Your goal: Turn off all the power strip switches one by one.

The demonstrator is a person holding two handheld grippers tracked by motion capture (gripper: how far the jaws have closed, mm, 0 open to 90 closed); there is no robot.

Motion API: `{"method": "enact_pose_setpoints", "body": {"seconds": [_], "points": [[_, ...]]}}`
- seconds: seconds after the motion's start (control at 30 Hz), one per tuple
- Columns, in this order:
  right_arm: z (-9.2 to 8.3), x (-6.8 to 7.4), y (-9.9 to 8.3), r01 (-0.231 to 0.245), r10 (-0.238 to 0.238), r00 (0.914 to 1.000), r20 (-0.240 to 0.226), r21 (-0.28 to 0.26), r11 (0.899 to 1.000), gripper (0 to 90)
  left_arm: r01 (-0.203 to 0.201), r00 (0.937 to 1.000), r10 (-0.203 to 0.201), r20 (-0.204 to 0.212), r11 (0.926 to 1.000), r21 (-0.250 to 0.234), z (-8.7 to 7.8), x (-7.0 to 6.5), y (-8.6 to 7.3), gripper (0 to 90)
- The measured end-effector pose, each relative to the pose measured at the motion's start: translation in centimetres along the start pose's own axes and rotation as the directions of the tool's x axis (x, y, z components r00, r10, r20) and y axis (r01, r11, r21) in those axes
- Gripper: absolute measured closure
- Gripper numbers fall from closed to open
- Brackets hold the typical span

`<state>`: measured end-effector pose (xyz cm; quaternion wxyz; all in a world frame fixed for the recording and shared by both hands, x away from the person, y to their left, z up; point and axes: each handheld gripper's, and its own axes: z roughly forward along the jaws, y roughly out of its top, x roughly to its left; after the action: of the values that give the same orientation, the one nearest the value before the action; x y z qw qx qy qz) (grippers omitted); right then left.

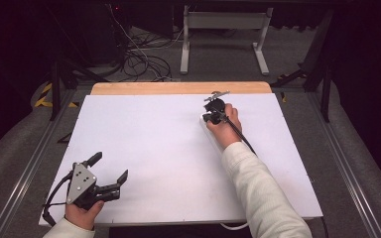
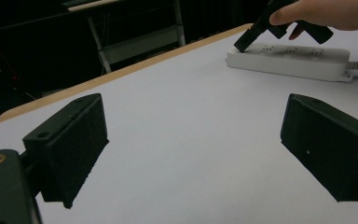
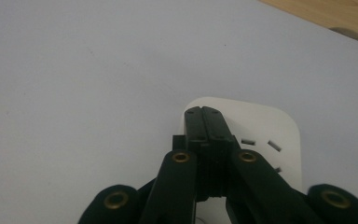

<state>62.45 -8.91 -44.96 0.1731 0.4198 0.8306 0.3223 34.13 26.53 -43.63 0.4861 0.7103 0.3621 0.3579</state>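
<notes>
1. The power strip [image 2: 291, 59] is found on the white surface [image 1: 154, 148] at about two o'clock from its middle in the high view, lying flat under the right hand-held gripper [image 1: 213, 111], with its cord running off toward the person.
2. The right hand-held gripper is seen closed, jaws pressed together with nothing between them, their tips set down on the far end of the strip as if pushing a switch or pinning it.
3. The left hand-held gripper [image 1: 110, 171] is seen open and empty at about seven o'clock on the surface, well apart from the strip.
4. The strip is judged to be a stiff, hard plastic bar, fairly light, smooth enough to slide on the surface when pushed sideways; breakage is not expected.
5. A hold is best taken across its narrow width, on the two long sides near the middle, so that the cord's pull does not swing it.
6. In the left gripper view the strip's full length, its rows of sockets and the cord end at three o'clock are given; in the high view most of it is covered by the right hand [image 1: 225, 126].
7. In the right gripper view [image 3: 204, 114] the rounded end and a few socket slots are shown close up beside the closed tips.
</notes>
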Motion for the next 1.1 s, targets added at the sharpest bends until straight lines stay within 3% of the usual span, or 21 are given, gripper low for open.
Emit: {"method": "enact_pose_setpoints", "body": {"seconds": [0.2,0.23,0.27,0.3,0.33,0.43,0.6,0.8,1.1], "points": [[0.0,0.1,-0.1,0.003,-0.003,0.9999,0.01,-0.002,1.0,90.0,0.003,1.0,-0.003,-0.001,1.0,0.001,0.0,0.0,0.0,7.9],[0.0,0.1,0.0,0.021,-0.021,0.9998,0.004,0.0,1.0,90.0,0.005,1.0,-0.005,-0.001,1.0,0.002,0.0,0.0,0.0,7.9],[-0.5,0.2,0.1,0.045,-0.045,0.9989,-0.009,-0.024,0.999,90.0,0.006,1.0,-0.006,-0.001,1.0,0.003,0.0,0.0,0.0,7.9],[-1.3,0.5,0.3,0.065,-0.065,0.9979,0.004,-0.068,0.996,90.0,0.005,1.0,-0.005,-0.002,1.0,0.001,0.0,0.1,0.0,8.0],[-2.3,0.8,0.6,0.069,-0.072,0.9973,-0.015,-0.131,0.989,90.0,0.006,1.0,-0.006,0.0,1.0,0.003,0.1,0.1,0.0,7.9],[-4.5,1.4,1.2,0.094,-0.104,0.9934,-0.049,-0.177,0.98,90.0,0.016,0.9999,-0.016,0.0,0.9998,0.007,0.2,0.2,0.0,8.0],[-6.2,1.8,1.0,0.11,-0.122,0.9906,-0.062,-0.179,0.978,90.0,0.014,0.9999,-0.014,-0.005,0.9999,0.004,0.1,0.0,0.0,7.9],[-7.6,1.9,0.9,0.094,-0.113,0.9907,-0.076,-0.218,0.972,90.0,0.009,0.9999,-0.009,-0.01,0.9999,0.006,0.2,-0.1,0.0,7.9],[-8.5,1.9,0.9,0.095,-0.116,0.99,-0.08,-0.234,0.968,90.0,0.01,0.9999,-0.01,-0.01,0.9999,0.004,0.2,-0.1,0.1,7.9]]}}
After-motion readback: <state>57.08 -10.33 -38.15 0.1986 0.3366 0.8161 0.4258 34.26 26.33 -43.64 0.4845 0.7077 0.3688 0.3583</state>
